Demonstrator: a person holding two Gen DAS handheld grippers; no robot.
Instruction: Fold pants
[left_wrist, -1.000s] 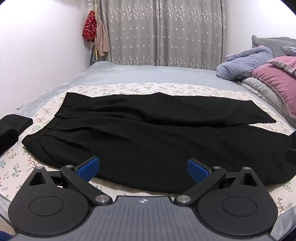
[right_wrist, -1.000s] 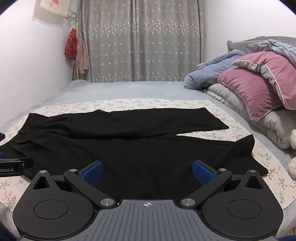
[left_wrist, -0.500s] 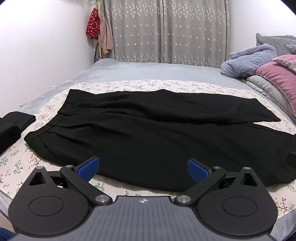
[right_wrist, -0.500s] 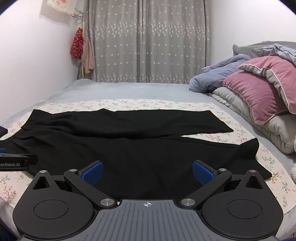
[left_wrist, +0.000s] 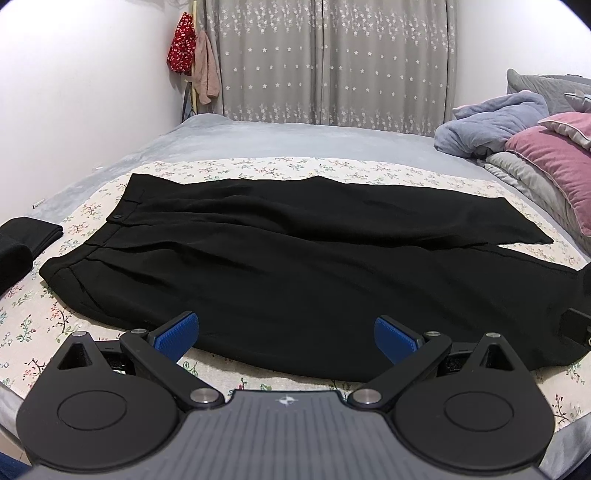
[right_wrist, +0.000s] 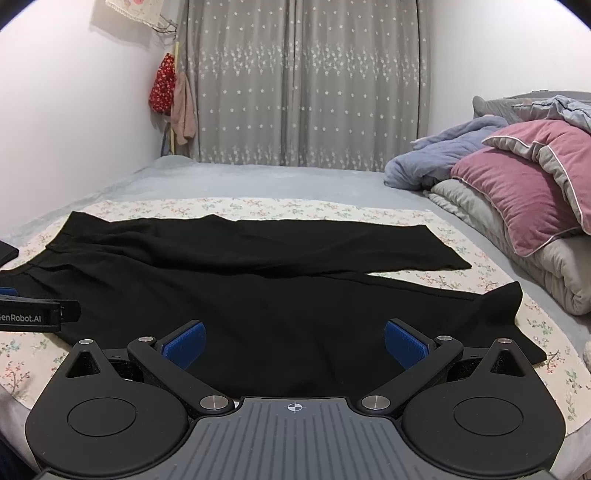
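Hovering higher than a second ago, left gripper (left_wrist: 283, 334) and right gripper (right_wrist: 294, 343) hang with fingers released over the pants' (left_wrist: 295, 266) near edge; floral sheet (left_wrist: 33, 325) borders left.

In the left wrist view, the folded black garment (left_wrist: 26, 240) is cut off by the left edge. The near hem of the black pants (left_wrist: 295, 266) is hidden behind the left gripper (left_wrist: 284, 334). The pink pillow (left_wrist: 561, 162) is cropped at the right edge. In the right wrist view, the printed label on the left gripper is cut off at the left edge.
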